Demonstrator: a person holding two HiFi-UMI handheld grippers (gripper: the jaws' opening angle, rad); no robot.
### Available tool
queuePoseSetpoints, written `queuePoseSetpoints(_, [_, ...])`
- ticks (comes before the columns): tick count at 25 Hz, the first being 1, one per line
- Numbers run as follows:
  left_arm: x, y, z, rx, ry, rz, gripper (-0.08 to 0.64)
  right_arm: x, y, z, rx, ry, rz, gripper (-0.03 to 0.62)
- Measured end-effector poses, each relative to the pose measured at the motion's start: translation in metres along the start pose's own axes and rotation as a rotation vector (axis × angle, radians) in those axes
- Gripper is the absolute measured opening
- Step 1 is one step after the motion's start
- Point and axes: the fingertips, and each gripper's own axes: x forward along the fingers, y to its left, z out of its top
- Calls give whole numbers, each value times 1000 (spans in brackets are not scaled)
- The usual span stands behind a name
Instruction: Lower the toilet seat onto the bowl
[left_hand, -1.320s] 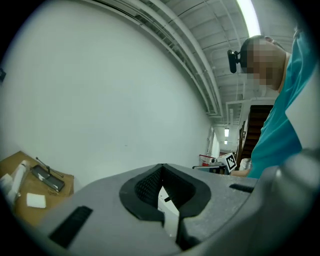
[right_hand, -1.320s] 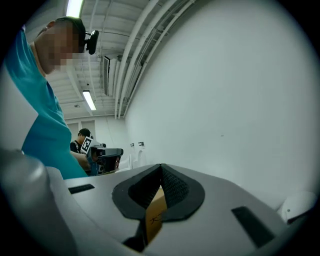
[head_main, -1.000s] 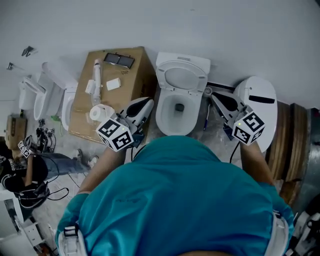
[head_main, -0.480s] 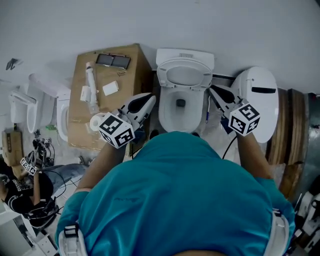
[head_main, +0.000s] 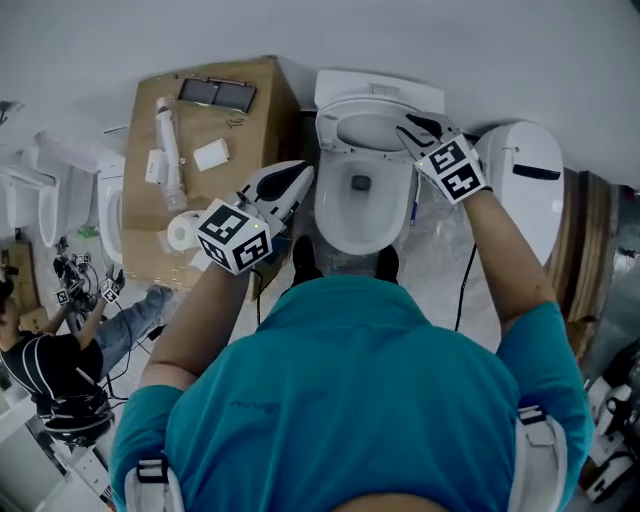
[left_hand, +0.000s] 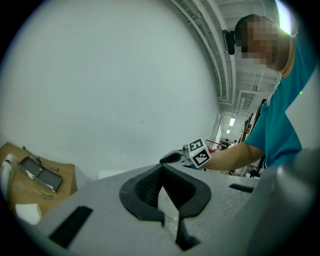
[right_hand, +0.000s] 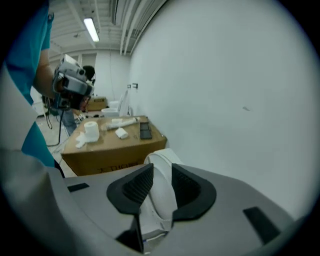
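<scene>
The white plastic toilet seat (head_main: 346, 124) is propped upright, its upper rim straddled by the right tool (head_main: 410, 128), whose jaws have just been opening and are not yet pinched. The white ceramic bowl (head_main: 342, 230) lies below it, toward the person. The left tool (head_main: 300, 176), clenched empty, is held farther off.

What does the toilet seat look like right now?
The toilet seat is white and smooth, like shiny plastic, an oval ring. It stands up, leaning back toward the tank, not down on the bowl yet. The right gripper is at its right rim; its jaws have just been opening, and the seat's edge shows between them. Whether they touch it, I cannot tell.
</scene>
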Motion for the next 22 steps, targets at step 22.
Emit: queuePoseSetpoints(22, [19,34,-51,-91,11,-5,3,106,-36,-66,-286,258,-25,100])
